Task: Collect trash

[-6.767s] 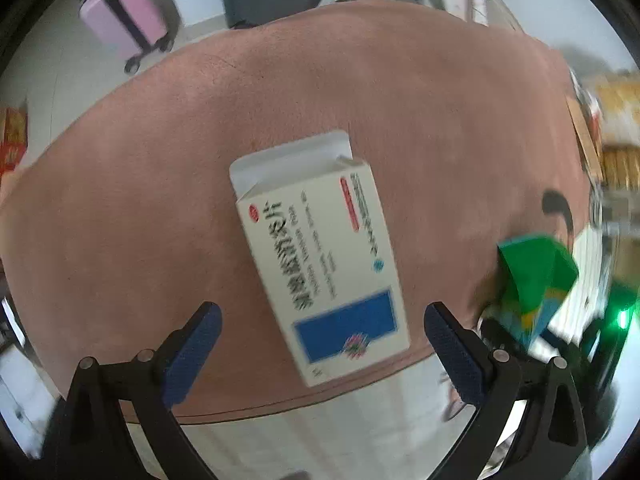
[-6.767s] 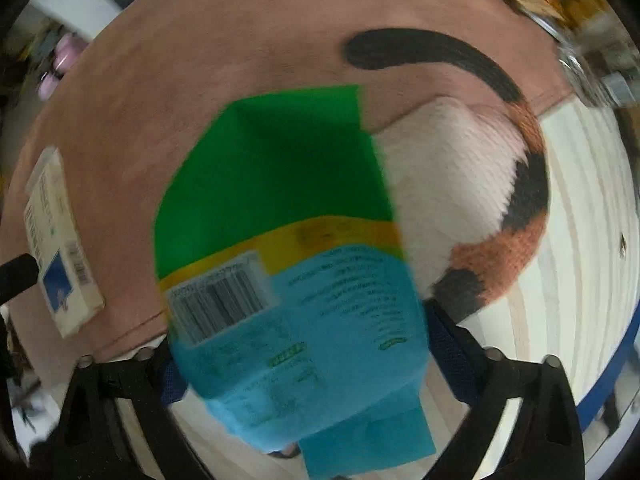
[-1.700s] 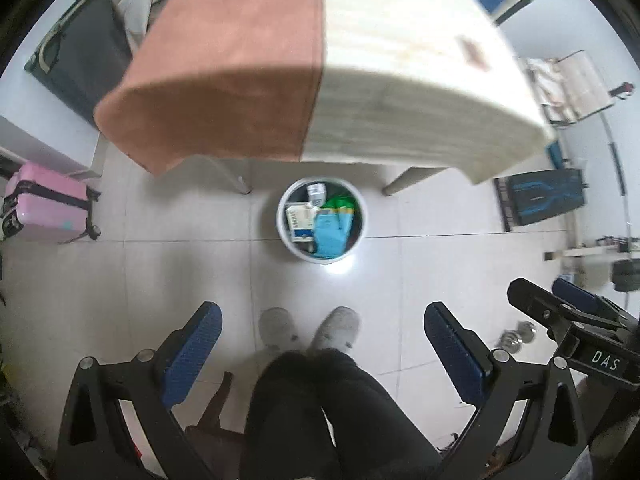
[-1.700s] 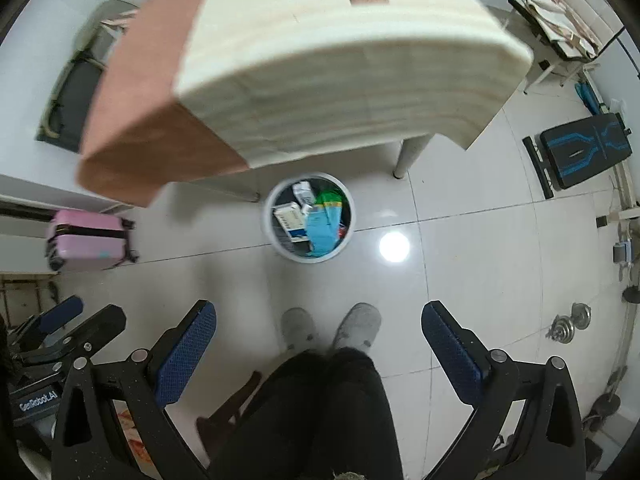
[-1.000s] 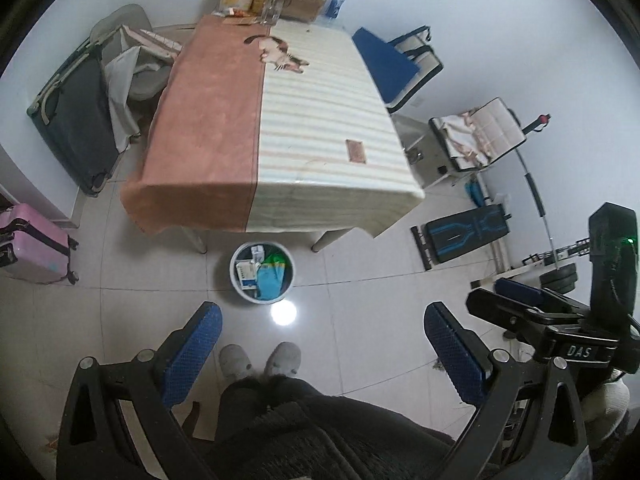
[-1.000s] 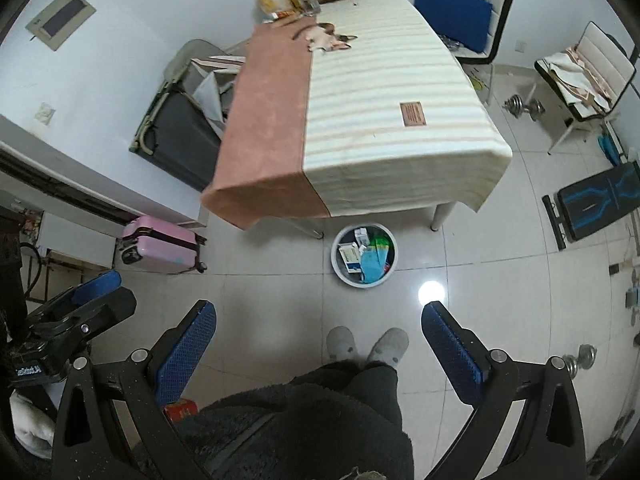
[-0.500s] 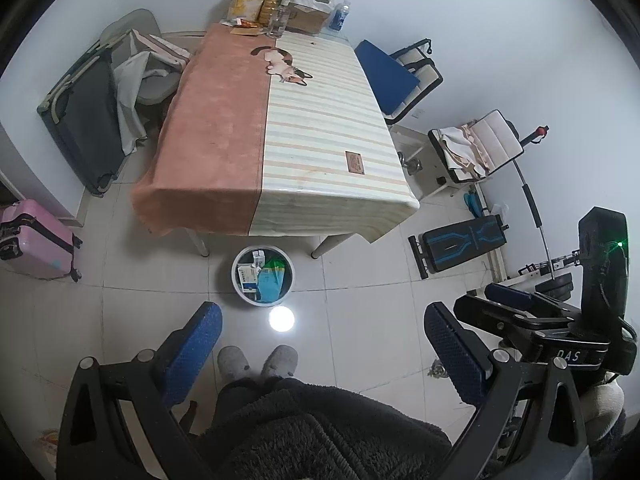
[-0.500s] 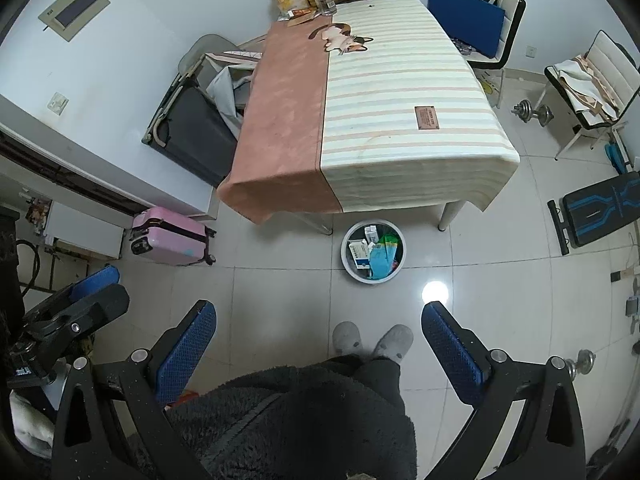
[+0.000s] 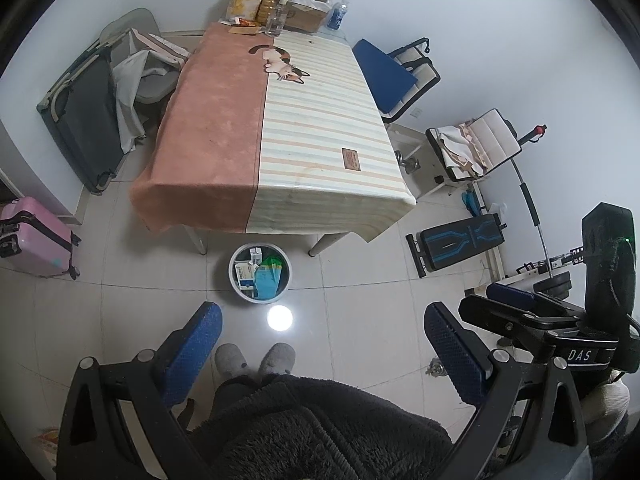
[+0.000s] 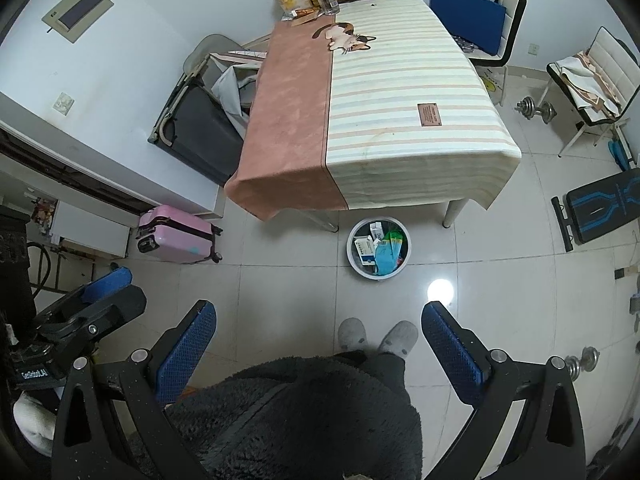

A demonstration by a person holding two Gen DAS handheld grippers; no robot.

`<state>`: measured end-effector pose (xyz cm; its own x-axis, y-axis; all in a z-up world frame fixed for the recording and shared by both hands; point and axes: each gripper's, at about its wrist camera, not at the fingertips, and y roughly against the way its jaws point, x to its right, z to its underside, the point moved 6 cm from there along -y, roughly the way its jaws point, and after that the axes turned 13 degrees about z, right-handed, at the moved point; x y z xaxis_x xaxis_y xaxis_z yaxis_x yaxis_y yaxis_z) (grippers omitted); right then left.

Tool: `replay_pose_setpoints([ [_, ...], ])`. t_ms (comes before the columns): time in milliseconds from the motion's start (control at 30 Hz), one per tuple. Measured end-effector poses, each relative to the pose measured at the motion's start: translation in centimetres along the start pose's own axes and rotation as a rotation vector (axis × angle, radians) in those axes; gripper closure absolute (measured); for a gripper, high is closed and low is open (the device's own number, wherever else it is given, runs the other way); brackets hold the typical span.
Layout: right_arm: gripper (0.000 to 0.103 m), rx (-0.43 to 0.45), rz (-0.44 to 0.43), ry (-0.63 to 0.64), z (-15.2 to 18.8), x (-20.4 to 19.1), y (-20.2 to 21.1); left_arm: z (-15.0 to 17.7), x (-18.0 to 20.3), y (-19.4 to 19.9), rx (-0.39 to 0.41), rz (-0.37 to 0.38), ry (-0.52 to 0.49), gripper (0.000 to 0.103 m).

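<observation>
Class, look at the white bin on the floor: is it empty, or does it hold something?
It holds trash: the bin contains a white box and a blue-green packet, seen from above.

- Tablecloth (image 9: 224,136) — half plain terracotta pink, half cream with pale orange and grey-blue stripes; a calico cat motif (image 9: 282,65) sits on the seam at the table's far end.
- Bin (image 10: 353,256) just before the table's near edge: white rim, holding a turquoise-and-green packet (image 10: 387,254) and white boxes with blue print.
- Suitcase (image 10: 176,236) left of the table — pastel pink with black trim.
- Left gripper (image 9: 320,348) and right gripper (image 10: 318,344): black frames, blue textured pads.
- Slippers (image 10: 378,336) nearer than the bin: grey.
</observation>
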<state>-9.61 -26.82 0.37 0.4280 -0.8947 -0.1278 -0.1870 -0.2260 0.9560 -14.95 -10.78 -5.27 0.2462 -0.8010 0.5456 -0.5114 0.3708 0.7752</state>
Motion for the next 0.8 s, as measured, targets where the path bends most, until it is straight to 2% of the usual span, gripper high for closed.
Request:
replay_pose_setpoints([
  [800, 0.0, 0.0, -0.013, -0.006, 0.7, 0.0, 0.8, 0.6, 1.4, -0.1, 0.019, 0.001, 0.014, 0.0],
])
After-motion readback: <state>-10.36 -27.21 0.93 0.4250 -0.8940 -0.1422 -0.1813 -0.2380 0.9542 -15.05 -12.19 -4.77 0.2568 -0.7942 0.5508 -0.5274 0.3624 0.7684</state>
